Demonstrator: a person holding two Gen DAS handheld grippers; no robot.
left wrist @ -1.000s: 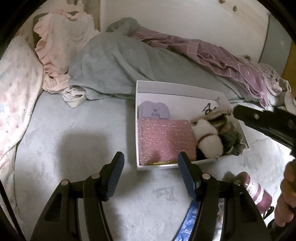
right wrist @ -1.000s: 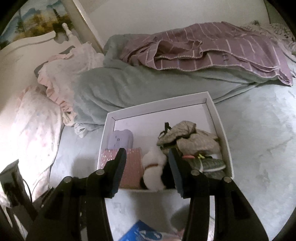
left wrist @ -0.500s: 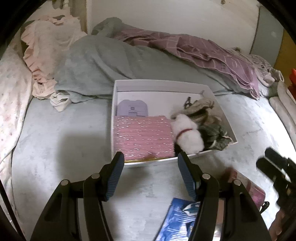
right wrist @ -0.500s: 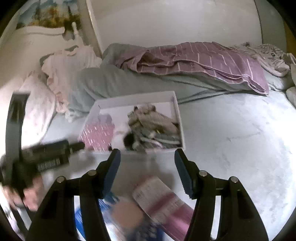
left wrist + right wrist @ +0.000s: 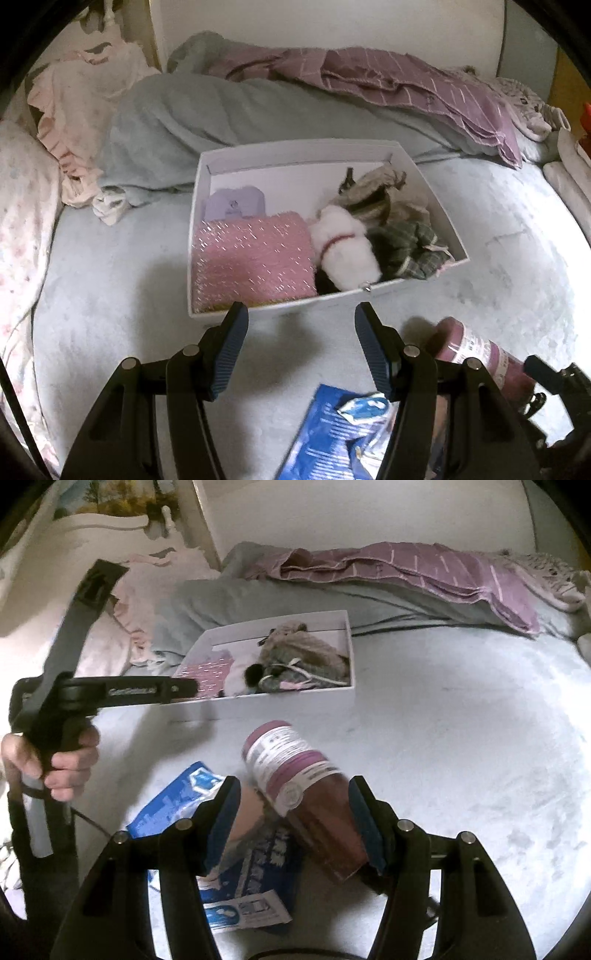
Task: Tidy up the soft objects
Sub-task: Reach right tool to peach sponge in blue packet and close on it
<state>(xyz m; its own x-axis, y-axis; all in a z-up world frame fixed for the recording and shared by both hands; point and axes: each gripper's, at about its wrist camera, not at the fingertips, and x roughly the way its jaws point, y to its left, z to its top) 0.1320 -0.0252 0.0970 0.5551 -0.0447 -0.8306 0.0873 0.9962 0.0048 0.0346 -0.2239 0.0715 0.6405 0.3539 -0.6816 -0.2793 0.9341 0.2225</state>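
Pale bed, white box at twelve o'clock, already packed. Right gripper spread around bottle, unpinched; left gripper spread, empty. Likely to roll off or miss if closed off-centre.

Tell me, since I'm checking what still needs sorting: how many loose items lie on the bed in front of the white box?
2: a maroon bottle with a white label, and beside it a blue plastic packet. More may be hidden below the frame.
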